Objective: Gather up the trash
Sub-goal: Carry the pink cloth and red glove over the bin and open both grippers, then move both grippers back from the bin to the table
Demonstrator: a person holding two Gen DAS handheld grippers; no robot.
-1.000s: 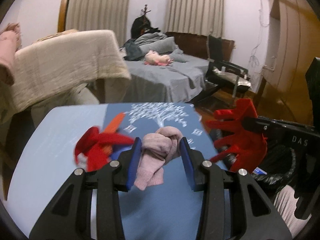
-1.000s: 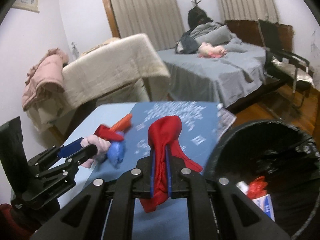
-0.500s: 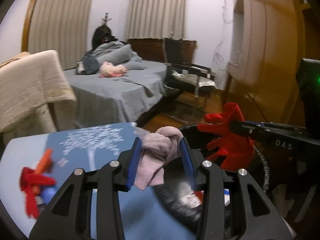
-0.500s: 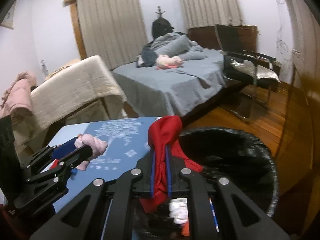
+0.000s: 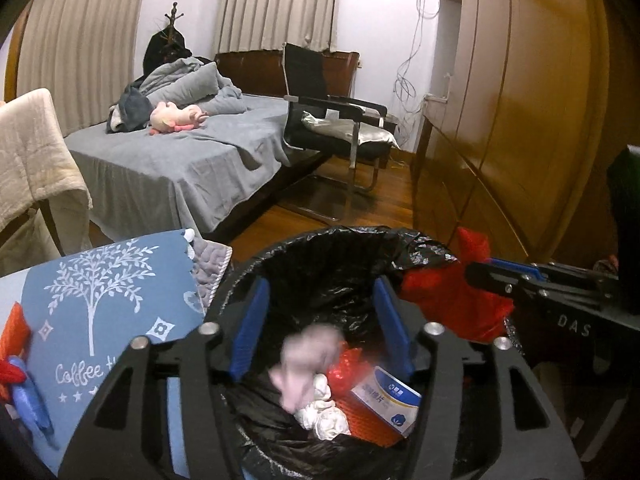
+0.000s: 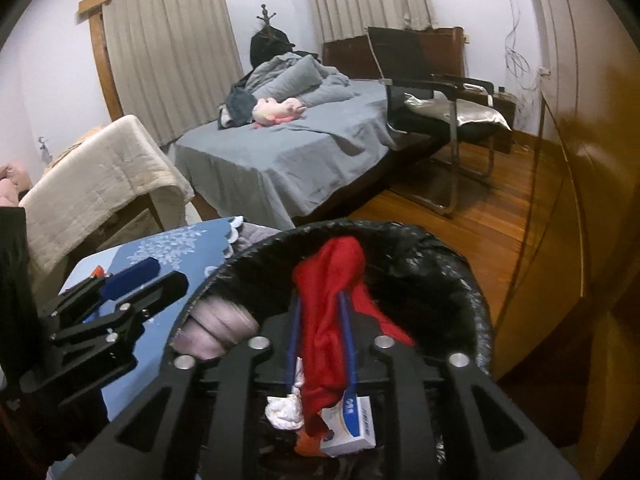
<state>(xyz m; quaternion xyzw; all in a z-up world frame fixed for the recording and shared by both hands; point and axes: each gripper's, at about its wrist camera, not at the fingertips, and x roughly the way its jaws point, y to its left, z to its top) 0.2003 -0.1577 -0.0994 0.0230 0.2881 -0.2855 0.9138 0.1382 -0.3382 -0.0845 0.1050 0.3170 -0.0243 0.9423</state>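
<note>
Hovering over: round bin lined with a black plastic bag
Left gripper: jaws opening wide, nothing between them
Crumpled pink cloth: blurred, loose inside the bin
Right gripper: jaws opening, narrow gap
Red cloth: draped between the right jaws, over the bin

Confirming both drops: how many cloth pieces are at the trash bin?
2. Pink cloth falling free below the left gripper's opening jaws; red cloth between the right gripper's opening jaws, over the trash bin. More may be buried.
</note>
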